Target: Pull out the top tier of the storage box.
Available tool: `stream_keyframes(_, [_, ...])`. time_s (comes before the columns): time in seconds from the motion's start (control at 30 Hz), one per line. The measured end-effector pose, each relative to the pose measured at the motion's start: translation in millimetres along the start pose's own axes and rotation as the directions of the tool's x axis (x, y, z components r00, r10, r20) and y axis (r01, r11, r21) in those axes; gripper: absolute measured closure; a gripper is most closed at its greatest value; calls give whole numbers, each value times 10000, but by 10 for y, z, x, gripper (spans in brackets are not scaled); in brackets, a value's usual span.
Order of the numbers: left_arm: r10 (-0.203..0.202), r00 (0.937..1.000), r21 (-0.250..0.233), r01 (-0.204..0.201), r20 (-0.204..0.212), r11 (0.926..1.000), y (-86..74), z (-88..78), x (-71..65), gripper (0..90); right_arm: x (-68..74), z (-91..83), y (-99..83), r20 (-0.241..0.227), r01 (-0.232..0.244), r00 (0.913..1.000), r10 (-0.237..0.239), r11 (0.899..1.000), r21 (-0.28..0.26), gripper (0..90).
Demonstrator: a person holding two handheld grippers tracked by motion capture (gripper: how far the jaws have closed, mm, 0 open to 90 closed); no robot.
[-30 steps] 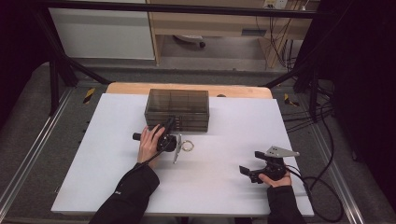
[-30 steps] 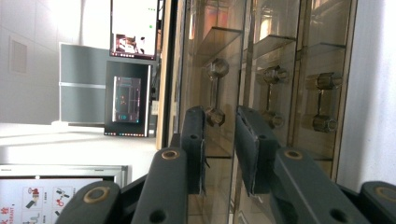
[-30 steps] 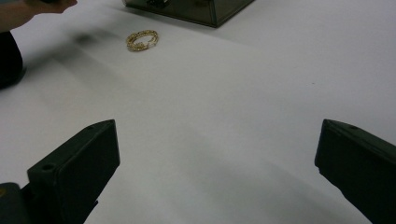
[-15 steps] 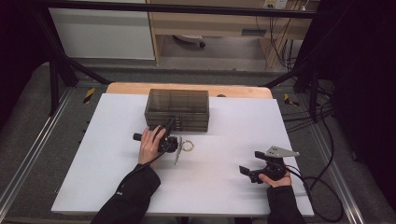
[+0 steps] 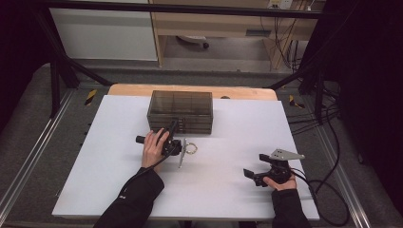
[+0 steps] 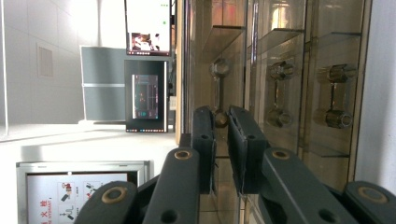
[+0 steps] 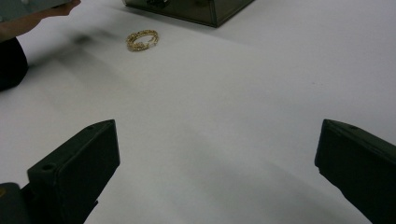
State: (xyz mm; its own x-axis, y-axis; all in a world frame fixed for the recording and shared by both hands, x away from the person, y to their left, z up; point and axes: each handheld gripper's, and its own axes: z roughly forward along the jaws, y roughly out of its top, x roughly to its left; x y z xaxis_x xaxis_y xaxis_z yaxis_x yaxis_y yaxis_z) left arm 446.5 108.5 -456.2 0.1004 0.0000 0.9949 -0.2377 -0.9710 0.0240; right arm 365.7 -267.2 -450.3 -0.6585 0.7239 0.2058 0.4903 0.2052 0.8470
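From the high view, my left gripper (image 5: 172, 129) sits at the near face of the smoked drawer box (image 5: 180, 111) in the middle of the white table (image 5: 114, 190), with the gold bracelet (image 5: 191, 149) lying loose just to its right on the near side of the box; my right gripper (image 5: 254, 175) rests well apart, near the right edge. In the left gripper view, the jaws have just been closing and now stand narrowly parted around the handle (image 6: 219, 93) of one drawer, the pads (image 6: 204, 140) close at either side; I can't tell whether they press on it yet. I'd judge I'm at the grasping step, ahead of opening that drawer. Next I'd finish the pinch, then pull straight toward the near side without dragging the whole box. In the right gripper view, the jaws are spread wide over bare table, the bracelet (image 7: 142, 40) lying far-left of them.
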Motion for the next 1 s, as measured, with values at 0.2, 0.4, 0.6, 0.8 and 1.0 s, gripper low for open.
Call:
stream_keyframes(0.2, [109, 9999, 6, -109, -19, 9999, 2, 0, 1, 810, -1, 3, 0, 9, 5, 10000, -5, 10000, 7, 5])
stream_keyframes(0.4, [175, 9998, 15, -175, -6, 9998, 7, -11, -2, 812, -1, 1, 0, 1, 7, 10000, -7, 10000, -1, 5])
stream_keyframes(0.6, [293, 9996, 18, -293, -24, 9996, 19, -41, 3, 812, -1, 3, 0, 16, 5, 10000, -5, 10000, 7, 5])
stream_keyframes(0.8, [305, 9995, 22, -305, -22, 9995, 22, -85, -12, 812, -1, 1, 0, 6, 12, 10000, -12, 10000, 10, 5])
stream_keyframes(1.0, [275, 9996, -18, -275, -38, 9996, 27, -135, -19, 812, 1, 2, -1, 13, 12, 10000, -12, 10000, 22, 5])
